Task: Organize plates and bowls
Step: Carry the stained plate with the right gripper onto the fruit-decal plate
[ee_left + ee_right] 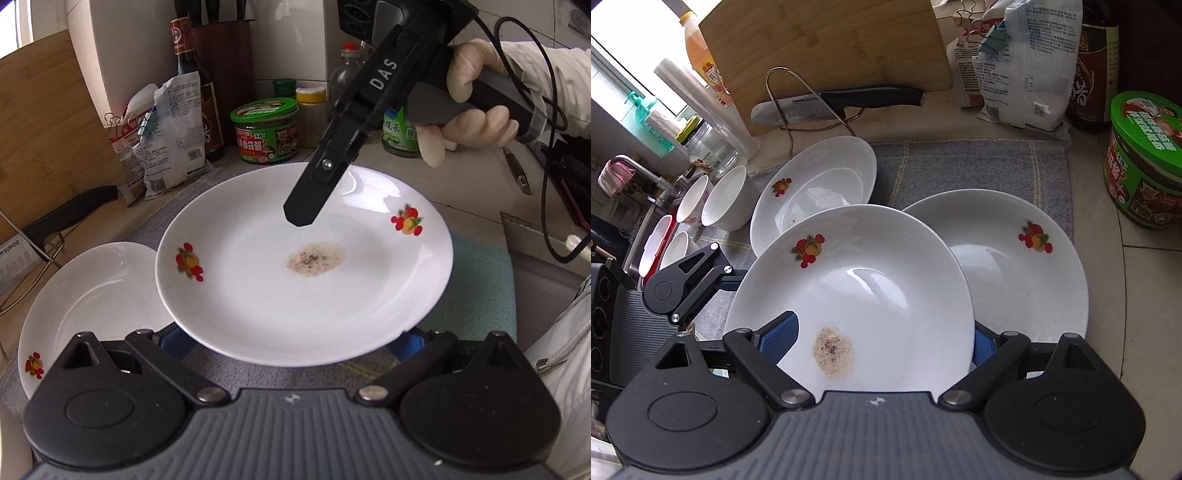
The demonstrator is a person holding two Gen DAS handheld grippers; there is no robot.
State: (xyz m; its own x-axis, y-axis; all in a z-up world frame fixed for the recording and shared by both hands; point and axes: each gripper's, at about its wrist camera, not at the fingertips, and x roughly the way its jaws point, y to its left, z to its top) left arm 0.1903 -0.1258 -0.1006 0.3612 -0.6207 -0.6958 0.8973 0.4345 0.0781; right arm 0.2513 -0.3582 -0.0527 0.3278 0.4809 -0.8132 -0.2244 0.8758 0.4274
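Note:
A white plate with fruit decals and a brown speckled stain is held off the grey cloth; it also shows in the right wrist view. My left gripper has its blue pads at the plate's near rim, mostly hidden under it. My right gripper has one blue pad over the plate and one beyond its rim; seen from the left wrist, its finger hovers over the plate. Two more fruit-decal plates lie on the cloth. Several white bowls stand at the left.
A bamboo cutting board and a black-handled knife in a wire rack stand behind the plates. Sauce bottles, bags and a green-lidded jar line the back of the counter. A sink edge lies at the left.

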